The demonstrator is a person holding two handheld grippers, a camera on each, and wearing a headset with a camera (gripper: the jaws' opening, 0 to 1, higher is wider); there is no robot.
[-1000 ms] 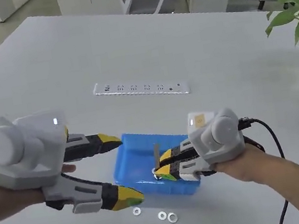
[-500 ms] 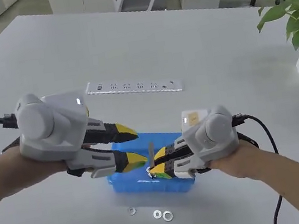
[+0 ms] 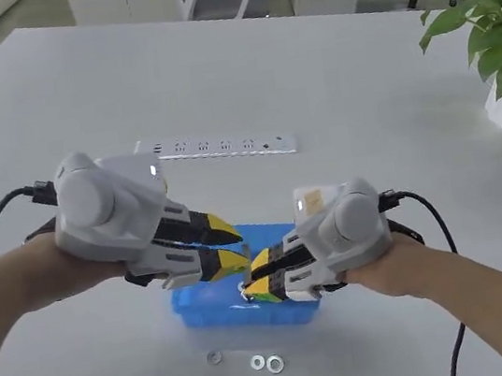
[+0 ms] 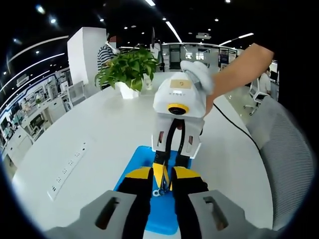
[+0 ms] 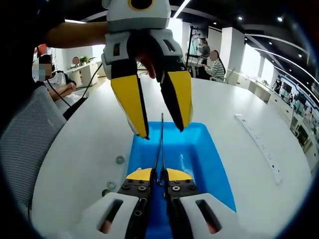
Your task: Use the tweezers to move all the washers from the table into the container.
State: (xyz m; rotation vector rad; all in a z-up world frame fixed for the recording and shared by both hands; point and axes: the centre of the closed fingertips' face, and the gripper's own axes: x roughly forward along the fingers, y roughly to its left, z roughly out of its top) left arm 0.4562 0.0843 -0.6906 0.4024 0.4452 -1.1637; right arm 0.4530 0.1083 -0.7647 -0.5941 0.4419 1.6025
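Jaws of the left gripper (image 3: 238, 247), grey with yellow pads, stand spread apart with nothing held. They point right, over the left end of the blue rectangular plastic container (image 3: 222, 313), which sits on the white table (image 3: 328, 72). A person's hand wraps the gripper's pale housing.

On the near side of the container, three small flat silver ring washers (image 3: 257, 363) lie on the bare tabletop outside it. One lies alone on the left and the other two lie just beside each other on the right. In the right gripper view they show on the table next to the container's long wall.

The thin dark metal tweezers (image 5: 161, 139) are over the container, pinched at their back end between the yellow pads of the right gripper (image 3: 251, 281), which is pressed together on them. Their long axis runs in line with that gripper's jaws, from right to left in the scene. The tip points left, into the gap between the left gripper's spread pads. Their two slim arms lie close together and narrow to a fine point. Whether the tip carries a washer is too small to tell.

Farther off lies a long white power strip (image 3: 216, 146), and at the far right stands a green leafy plant (image 3: 483, 30).
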